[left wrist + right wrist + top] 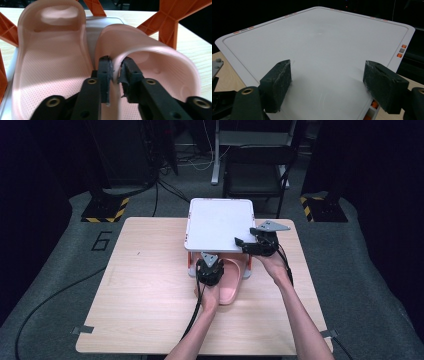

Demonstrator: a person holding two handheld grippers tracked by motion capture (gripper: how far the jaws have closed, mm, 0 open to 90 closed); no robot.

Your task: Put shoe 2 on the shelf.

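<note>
Two pink slippers lie side by side under a white shelf [220, 222] on orange legs [170, 22]. The heel end of one slipper [231, 287] sticks out toward me. In the left gripper view the left slipper [50, 62] lies untouched, and my left gripper [117, 67] straddles the strap rim of the right slipper [160, 65]. Its pads [105, 72] flank the rim closely without squeezing it. From above, the left gripper [209, 270] is at the shelf's front edge. My right gripper [246, 245] stands wide open over the shelf top [319, 45] at its front right corner, pads [278, 80] holding nothing.
The shelf stands at the middle back of a wooden table [150, 290], with bare wood to its left and in front. A white base plate [91, 27] lies under the slippers between the orange legs. Dark floor, cables and stands surround the table.
</note>
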